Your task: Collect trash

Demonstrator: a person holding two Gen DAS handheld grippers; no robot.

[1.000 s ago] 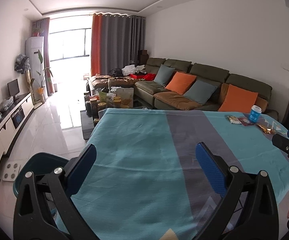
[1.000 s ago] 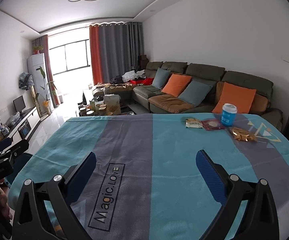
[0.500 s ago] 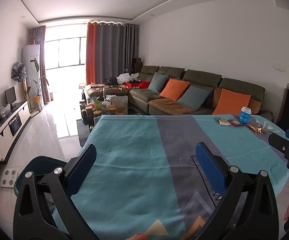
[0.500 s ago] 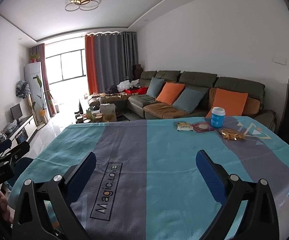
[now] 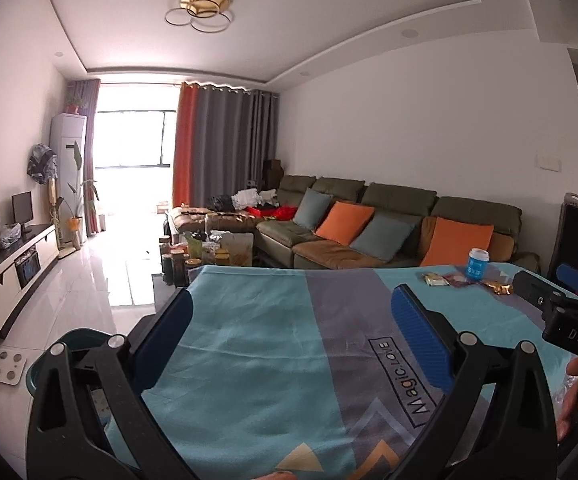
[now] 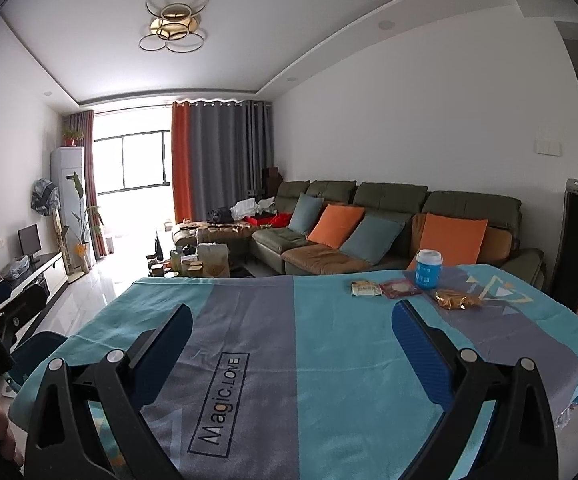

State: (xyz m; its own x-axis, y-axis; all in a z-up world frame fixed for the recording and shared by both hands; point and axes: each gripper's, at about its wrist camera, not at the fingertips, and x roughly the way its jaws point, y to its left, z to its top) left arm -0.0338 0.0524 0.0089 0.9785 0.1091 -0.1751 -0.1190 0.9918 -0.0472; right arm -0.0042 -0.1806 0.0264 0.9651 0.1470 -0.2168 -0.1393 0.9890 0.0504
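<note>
Trash lies at the table's far right: a blue paper cup (image 6: 429, 274), a pale snack wrapper (image 6: 365, 289), a red wrapper (image 6: 400, 289) and a crumpled gold wrapper (image 6: 455, 300). The left wrist view shows the same cup (image 5: 477, 264) and gold wrapper (image 5: 497, 288) far off to the right. My right gripper (image 6: 293, 312) is open over the near middle of the cloth, well short of the trash. My left gripper (image 5: 292, 300) is open and empty above the table's near left part. Neither gripper touches anything.
A teal and grey cloth (image 6: 329, 352) covers the table. A dark teal bin (image 5: 69, 344) stands on the floor by the table's left edge. Behind the table are a green sofa (image 6: 389, 216) with cushions and a cluttered coffee table (image 6: 205, 260). A hand (image 5: 577, 396) holds the right gripper's body.
Both grippers have tilted upward, showing more ceiling. The left gripper has swung to the right over the cloth. Both stay open and empty.
</note>
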